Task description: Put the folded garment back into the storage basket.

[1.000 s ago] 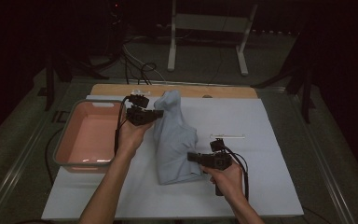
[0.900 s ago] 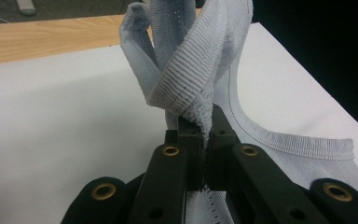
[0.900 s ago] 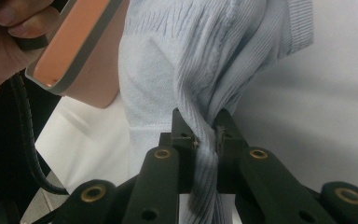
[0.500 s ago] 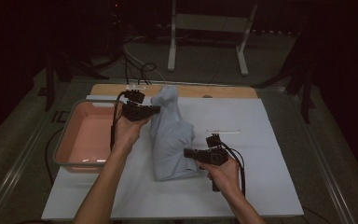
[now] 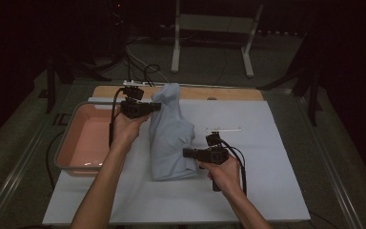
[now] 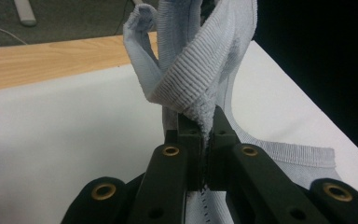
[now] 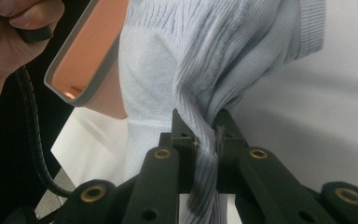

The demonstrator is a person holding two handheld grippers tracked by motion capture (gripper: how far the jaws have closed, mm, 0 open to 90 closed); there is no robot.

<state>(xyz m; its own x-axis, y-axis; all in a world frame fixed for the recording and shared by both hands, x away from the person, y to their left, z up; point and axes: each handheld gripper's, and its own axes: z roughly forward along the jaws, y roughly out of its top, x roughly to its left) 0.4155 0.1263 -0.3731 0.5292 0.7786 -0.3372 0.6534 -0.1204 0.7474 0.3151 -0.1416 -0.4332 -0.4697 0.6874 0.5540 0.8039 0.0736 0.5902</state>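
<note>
Dim lab, white-covered table (image 5: pixel 267 191), metal stand (image 5: pixel 209 28), floor cables (image 5: pixel 143 71)

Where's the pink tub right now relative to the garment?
In the high view the pink tub sits at the table's left edge, just left of the left gripper, which is shut on the light blue knit garment beside it.

right tool (image 7: pixel 204 128) pinches a bunched fold of the blue sweater (image 7: pixel 182 60); pink tray (image 7: pixel 86 51) and a hand (image 7: pixel 9 32) lie beyond.
</note>
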